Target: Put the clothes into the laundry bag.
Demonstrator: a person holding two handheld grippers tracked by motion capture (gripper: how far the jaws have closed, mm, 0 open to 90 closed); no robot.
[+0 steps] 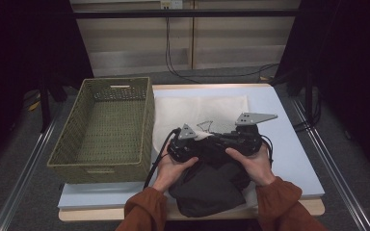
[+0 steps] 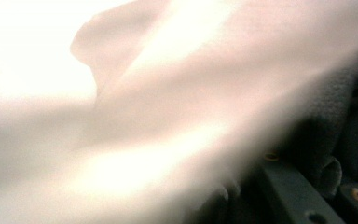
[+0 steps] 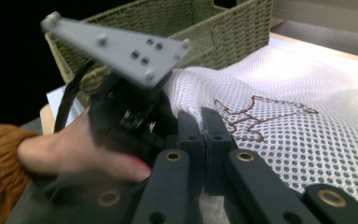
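Item: white mesh (image 3: 284, 116). 2 grippers, left (image 1: 189, 139) and right (image 3: 204, 140), clenched, probably pinching its edge. Next: fold; basket (image 1: 103, 125) beside.

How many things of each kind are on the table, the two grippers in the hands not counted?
Woven baskets: 1, an olive-green basket
White mesh cloths: 1, a mesh cloth with a brown stitched outline
Dark garments: 1, a dark garment at the near edge
Total: 3
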